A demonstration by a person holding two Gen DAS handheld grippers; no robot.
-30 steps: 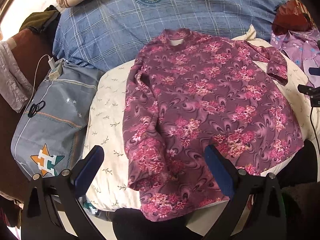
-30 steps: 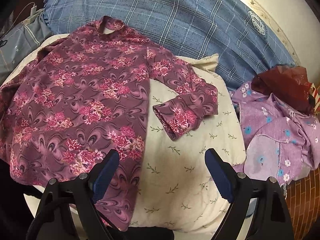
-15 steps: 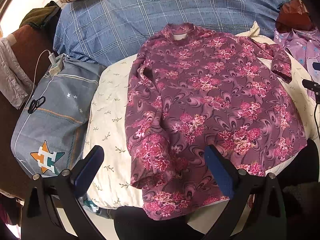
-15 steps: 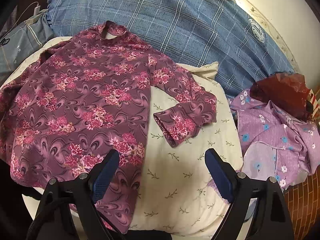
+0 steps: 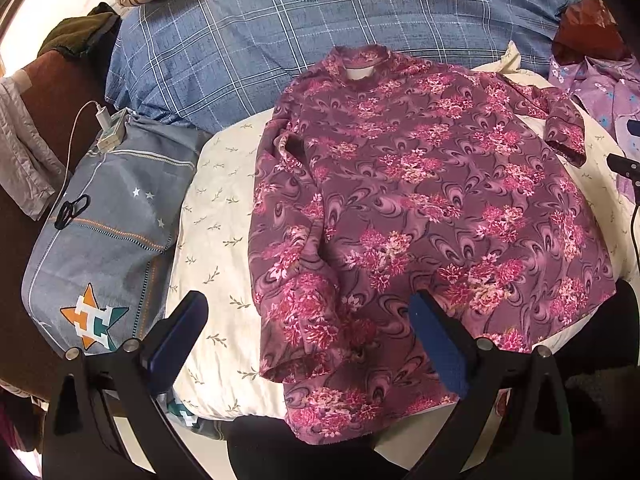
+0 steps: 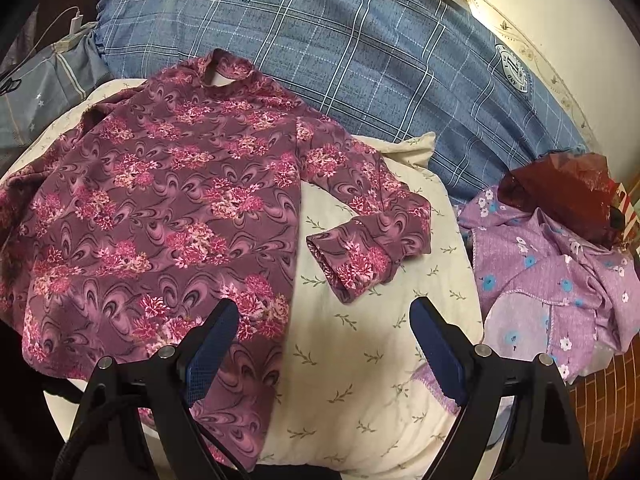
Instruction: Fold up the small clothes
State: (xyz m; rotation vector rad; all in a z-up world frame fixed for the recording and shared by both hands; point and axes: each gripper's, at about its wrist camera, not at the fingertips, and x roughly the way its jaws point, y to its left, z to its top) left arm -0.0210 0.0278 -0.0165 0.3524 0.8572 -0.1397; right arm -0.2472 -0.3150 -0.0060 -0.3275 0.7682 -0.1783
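A maroon floral long-sleeved top [image 5: 420,208] [image 6: 168,216] lies spread face up on a cream leaf-print cushion [image 5: 216,240] [image 6: 360,340], collar away from me. One sleeve is folded in along the body [image 5: 296,272]; the other sleeve bends back on the cushion, cuff toward the body [image 6: 360,248]. My left gripper [image 5: 308,344] hovers open above the folded sleeve and hem, holding nothing. My right gripper [image 6: 324,344] hangs open over the hem's corner and bare cushion, also empty.
A blue plaid duvet [image 5: 320,32] [image 6: 360,60] lies behind the cushion. A grey pillow with a star logo [image 5: 108,240] and a charger [image 5: 108,128] sit to the left. A lilac flowered garment [image 6: 560,280] and dark red plastic bag [image 6: 560,192] lie to the right.
Both grippers have drifted back slightly, so the top sits a little lower in each view. The top has not moved and both grippers stay open.
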